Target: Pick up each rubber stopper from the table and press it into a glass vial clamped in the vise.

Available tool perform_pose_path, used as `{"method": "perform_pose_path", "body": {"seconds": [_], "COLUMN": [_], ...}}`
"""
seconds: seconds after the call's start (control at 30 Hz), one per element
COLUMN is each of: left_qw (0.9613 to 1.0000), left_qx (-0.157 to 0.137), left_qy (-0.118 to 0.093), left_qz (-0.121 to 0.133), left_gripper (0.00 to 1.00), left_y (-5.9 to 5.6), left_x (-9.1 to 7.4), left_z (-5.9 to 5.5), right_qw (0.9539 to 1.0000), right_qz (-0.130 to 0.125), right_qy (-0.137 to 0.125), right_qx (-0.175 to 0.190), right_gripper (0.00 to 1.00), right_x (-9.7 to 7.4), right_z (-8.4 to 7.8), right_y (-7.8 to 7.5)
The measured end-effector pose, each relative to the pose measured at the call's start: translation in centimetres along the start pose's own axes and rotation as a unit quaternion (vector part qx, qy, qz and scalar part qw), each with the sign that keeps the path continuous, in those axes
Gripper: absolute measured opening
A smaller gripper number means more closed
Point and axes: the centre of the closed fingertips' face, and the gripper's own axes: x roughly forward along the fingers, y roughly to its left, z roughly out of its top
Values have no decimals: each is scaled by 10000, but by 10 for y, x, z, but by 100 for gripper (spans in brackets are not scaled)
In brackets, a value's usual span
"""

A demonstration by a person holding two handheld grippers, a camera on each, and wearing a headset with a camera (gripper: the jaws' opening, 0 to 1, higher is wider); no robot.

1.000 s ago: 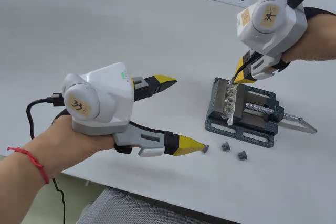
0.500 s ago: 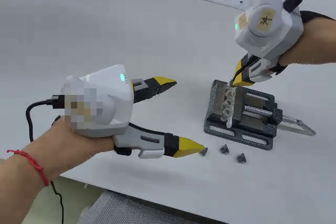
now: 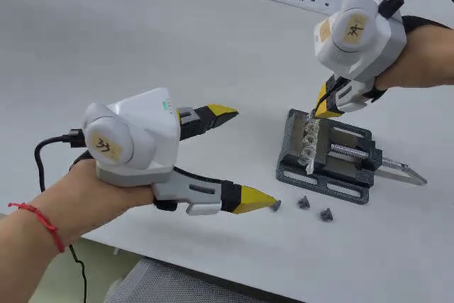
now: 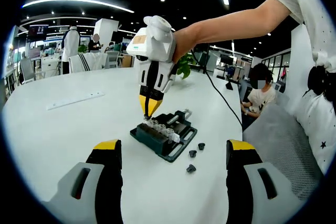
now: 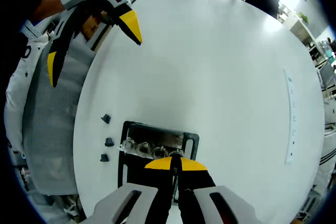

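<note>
Scarcely anything shifts since a second ago: right gripper (image 3: 314, 112), jaws closed tip to tip, stays pressed on the end vial (image 3: 311, 125) in the vise (image 3: 349, 165) near the tabletop's (image 3: 142, 33) front edge, likely seating a stopper, while left gripper (image 3: 254, 155) hangs wide open, empty, beside three loose stoppers (image 3: 303, 202).

Stickers (image 3: 106, 145) on left gripper (image 3: 257, 157), right gripper (image 3: 318, 111): handwriting illegible.

The left hand (image 3: 96, 196) holds the left gripper (image 3: 253, 157) well apart from the vise (image 3: 352, 169), on its left side, with the 2 jaws spread wide and pointing toward it. The right hand (image 3: 420, 54) holds the right gripper (image 3: 315, 113) tilted down over the vise's far end, with the 2 jaws pressed together.
</note>
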Motion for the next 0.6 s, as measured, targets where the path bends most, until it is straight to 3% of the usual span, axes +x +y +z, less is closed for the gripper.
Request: {"method": "perform_pose_path", "body": {"seconds": [0.37,0.43,0.47,0.5,0.6], "left_qw": [10000,10000,10000,9999,9999], "left_qx": [72,88,95,134,145], "left_qy": [-21,-29,-23,-7,-24], "left_qz": [-7,-12,-14,-11,23], "left_gripper": [80,81,81,81,81], "left_y": [-2,-3,-4,-4,-3], "left_x": [0,0,-1,-2,-6], "left_z": [5,7,7,8,10], "right_qw": [10000,9998,9999,9995,9996], "right_qz": [-75,-136,-127,-134,-185], "right_qy": [-44,18,-13,-83,-96], "right_qx": [39,-122,-82,280,175], "right_gripper": [0,0,0,0,0], "right_x": [0,0,-1,-1,-2], "right_z": [0,1,1,1,1], "right_y": [0,2,2,2,2]}}
